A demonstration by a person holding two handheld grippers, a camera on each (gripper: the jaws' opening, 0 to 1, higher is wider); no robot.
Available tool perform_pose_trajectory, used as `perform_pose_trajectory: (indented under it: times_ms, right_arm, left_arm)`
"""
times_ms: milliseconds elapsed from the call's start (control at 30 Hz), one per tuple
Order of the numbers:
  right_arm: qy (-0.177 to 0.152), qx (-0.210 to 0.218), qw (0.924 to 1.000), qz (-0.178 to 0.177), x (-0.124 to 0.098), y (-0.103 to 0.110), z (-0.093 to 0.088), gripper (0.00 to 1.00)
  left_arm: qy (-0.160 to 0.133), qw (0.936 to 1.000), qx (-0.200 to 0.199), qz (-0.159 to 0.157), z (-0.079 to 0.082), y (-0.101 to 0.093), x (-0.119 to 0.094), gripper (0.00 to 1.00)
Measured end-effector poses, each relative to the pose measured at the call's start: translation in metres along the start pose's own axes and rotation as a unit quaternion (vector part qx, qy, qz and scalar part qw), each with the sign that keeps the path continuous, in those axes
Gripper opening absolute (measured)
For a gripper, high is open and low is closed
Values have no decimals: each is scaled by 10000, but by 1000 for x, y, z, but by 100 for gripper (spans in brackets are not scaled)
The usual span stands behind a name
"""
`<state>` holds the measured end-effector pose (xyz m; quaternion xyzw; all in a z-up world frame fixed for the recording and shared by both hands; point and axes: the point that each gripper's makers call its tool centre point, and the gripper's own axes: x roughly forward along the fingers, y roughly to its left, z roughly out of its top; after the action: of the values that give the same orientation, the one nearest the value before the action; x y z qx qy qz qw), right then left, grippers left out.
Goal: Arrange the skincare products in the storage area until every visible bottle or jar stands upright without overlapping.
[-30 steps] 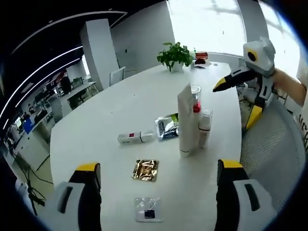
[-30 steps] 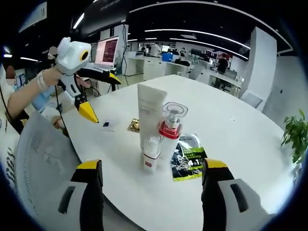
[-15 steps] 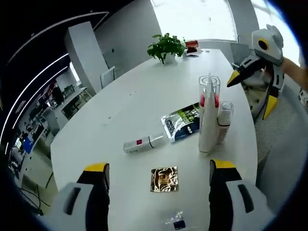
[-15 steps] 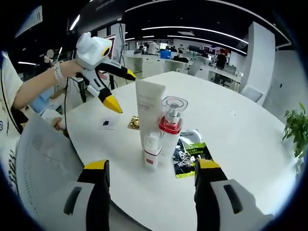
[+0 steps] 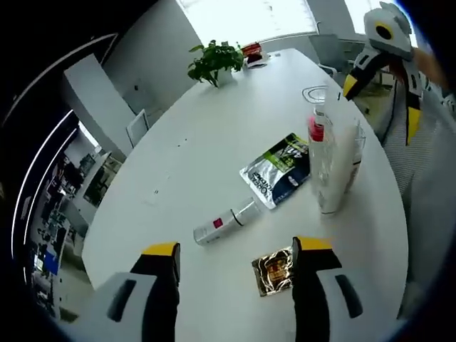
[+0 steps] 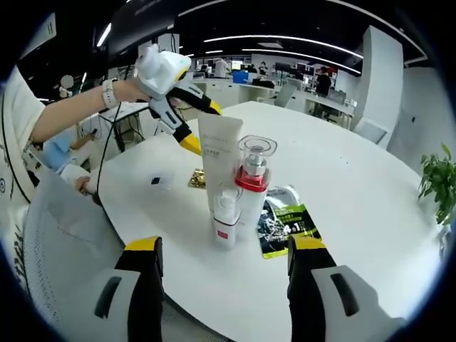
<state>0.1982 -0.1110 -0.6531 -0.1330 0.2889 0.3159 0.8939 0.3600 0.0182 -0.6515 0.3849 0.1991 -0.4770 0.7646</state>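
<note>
Left tool (image 5: 235,253) low over the white bench (image 5: 178,149), 2 yellow-tipped jaws spread wide, gripping nothing. Just past the jaw tips, a gold foil sachet (image 5: 276,268) flat on the bench. Beyond it, a small white tube with a red label (image 5: 226,223), lying on its side. Farther on, a silver and green pouch (image 5: 281,178), lying flat. Beside the pouch, toward the near bench edge, 3 upright products packed close: a white tube (image 6: 218,155), a clear bottle with a red collar (image 6: 252,178) and a small white bottle (image 6: 226,222). At the far end of the bench, a potted plant (image 5: 214,62).

Right tool (image 6: 222,253) off the bench edge, jaws likewise spread and holding nothing, facing the upright cluster. Behind the cluster in the right gripper view, the left tool again, held in a hand (image 6: 132,89) above the bench. Near it, a small clear sachet (image 6: 157,180) flat on the bench.
</note>
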Motion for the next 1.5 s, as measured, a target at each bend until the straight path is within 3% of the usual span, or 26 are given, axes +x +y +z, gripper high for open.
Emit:
perform_pose_trajectory:
  times_ms: [333, 567, 700, 967, 1500]
  right_arm:
    - [123, 148, 9998, -14, 2, 1, -9, 70]
    - [197, 241, 9995, -22, 4, 3, -13, 70]
    - [215, 326, 9992, -49, 4, 3, -15, 70]
    - [288, 448, 9986, -77, 6, 5, -22, 69]
    - [346, 777, 9963, -130, 8, 8, -34, 67]
  left_arm:
    - [108, 9967, 625, -503, -2, 5, 26, 60]
    - [44, 9888, 1054, -1054, -1, -1, 43, 57]
    - [81, 9837, 1317, -1219, -1, -4, 57, 56]
    - [149, 9796, 1380, -1452, -8, 0, 78, 52]
    - [394, 9608, 1784, -2085, -20, -5, 110, 50]
